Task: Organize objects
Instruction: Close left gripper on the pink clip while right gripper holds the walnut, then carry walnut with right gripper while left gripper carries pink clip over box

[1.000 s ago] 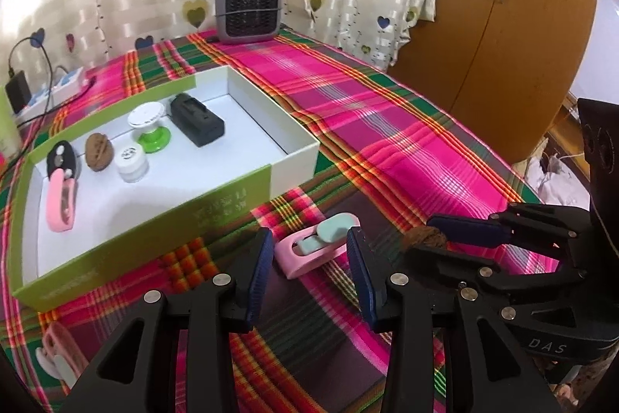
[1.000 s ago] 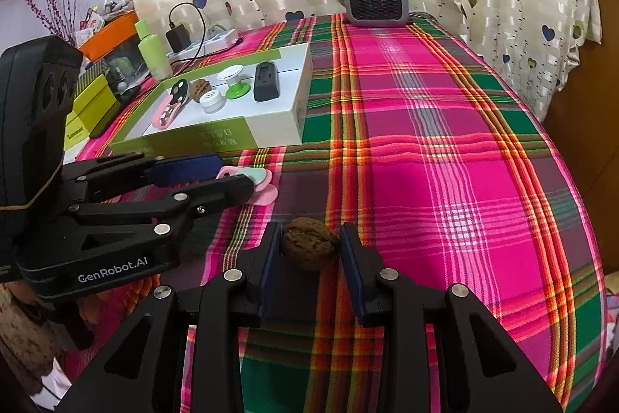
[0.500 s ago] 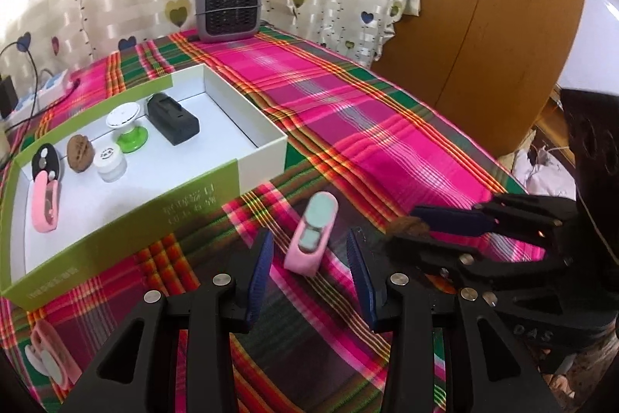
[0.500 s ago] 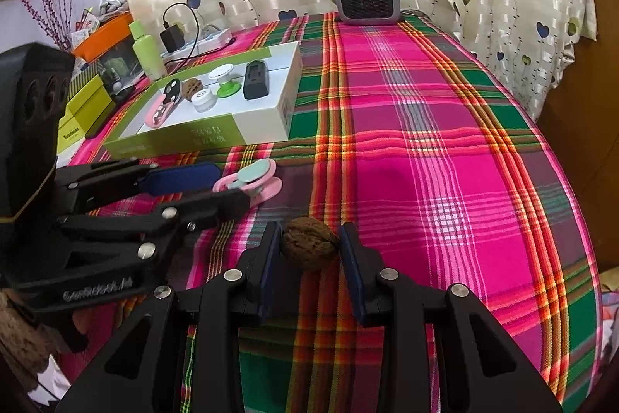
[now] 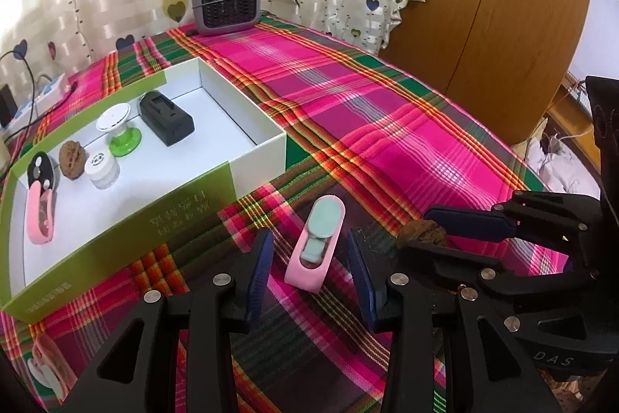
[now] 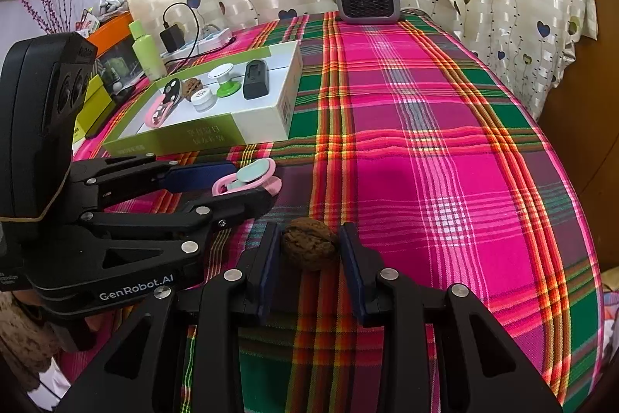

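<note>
Pick-up step: right tool (image 6: 309, 250) pinches walnut (image 6: 309, 247); left tool (image 5: 311, 258), spread, straddles pink clip (image 5: 315, 250). Next: close, lift, carry to box (image 5: 255, 157).

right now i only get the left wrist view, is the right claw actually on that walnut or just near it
Observer: From the right wrist view, the walnut sits squarely between the right claw pads, and both pads look pressed against its sides.
Operator: ok and whats past the left end of the box, my view cuts off there
Observer: A green bottle stands upright just behind the left end of the box.
</note>
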The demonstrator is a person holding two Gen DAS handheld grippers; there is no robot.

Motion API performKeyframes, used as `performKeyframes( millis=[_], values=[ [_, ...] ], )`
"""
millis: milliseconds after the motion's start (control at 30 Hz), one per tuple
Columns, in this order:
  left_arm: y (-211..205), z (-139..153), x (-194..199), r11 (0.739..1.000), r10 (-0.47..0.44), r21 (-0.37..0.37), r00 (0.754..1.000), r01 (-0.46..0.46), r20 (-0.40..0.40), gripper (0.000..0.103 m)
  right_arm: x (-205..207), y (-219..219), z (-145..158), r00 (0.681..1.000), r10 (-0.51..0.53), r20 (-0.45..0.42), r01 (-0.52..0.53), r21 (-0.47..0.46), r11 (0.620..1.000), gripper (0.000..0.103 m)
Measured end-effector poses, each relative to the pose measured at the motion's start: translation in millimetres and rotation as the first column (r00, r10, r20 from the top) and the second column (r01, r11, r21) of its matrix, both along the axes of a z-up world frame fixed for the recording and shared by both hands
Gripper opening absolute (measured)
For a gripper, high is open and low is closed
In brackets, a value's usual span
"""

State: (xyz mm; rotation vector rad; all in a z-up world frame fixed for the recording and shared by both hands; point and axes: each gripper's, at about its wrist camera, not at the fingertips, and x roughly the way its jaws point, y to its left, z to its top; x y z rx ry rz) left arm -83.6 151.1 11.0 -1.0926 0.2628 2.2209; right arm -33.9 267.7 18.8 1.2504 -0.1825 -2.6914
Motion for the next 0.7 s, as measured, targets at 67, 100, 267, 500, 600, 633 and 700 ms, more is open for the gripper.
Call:
performKeyframes(
  millis=[67, 100, 267, 500, 600, 633, 700],
  values=[
    [0.0, 0.3, 0.0, 1.0, 0.003, -0.002, 1.0, -0.003, -0.002, 0.036, 0.1, 0.1, 0.0, 1.0, 0.0, 0.0, 0.0, -0.001, 1.0, 0.033],
    [0.0, 0.4, -0.1, 1.0, 0.008, -0.007, 1.0, -0.008, -0.005, 0.032, 0.1, 0.0, 0.1, 1.0, 0.0, 0.0, 0.0, -0.002, 1.0, 0.033],
    [-0.9, 0.7, -2.0, 1.0, 0.026, -0.017, 1.0, -0.026, -0.013, 0.021, -1.4, 0.1, -0.2, 1.0, 0.002, 0.004, -0.002, -0.003, 1.0, 0.033],
    [-2.7, 0.7, -2.1, 0.999, 0.04, -0.021, 0.999, -0.041, -0.017, 0.016, -1.5, -0.1, -0.1, 1.0, 0.001, 0.003, -0.001, -0.001, 1.0, 0.033],
    [-4.7, 0.7, -1.8, 0.998, 0.052, -0.021, 0.999, -0.052, -0.017, 0.016, -2.0, -0.2, 0.1, 1.0, 0.001, 0.003, -0.001, 0.002, 1.0, 0.033],
    [-5.2, 0.6, -1.7, 0.998, 0.055, -0.021, 0.998, -0.055, -0.018, 0.016, -2.1, -0.3, 0.2, 1.0, 0.001, 0.003, -0.001, 0.002, 1.0, 0.033],
    [-7.1, 0.9, -1.2, 0.998, 0.066, -0.02, 0.998, -0.066, -0.019, 0.016, -2.3, -0.7, 0.2, 1.0, 0.0, 0.003, 0.0, 0.003, 1.0, 0.033]
  ],
)
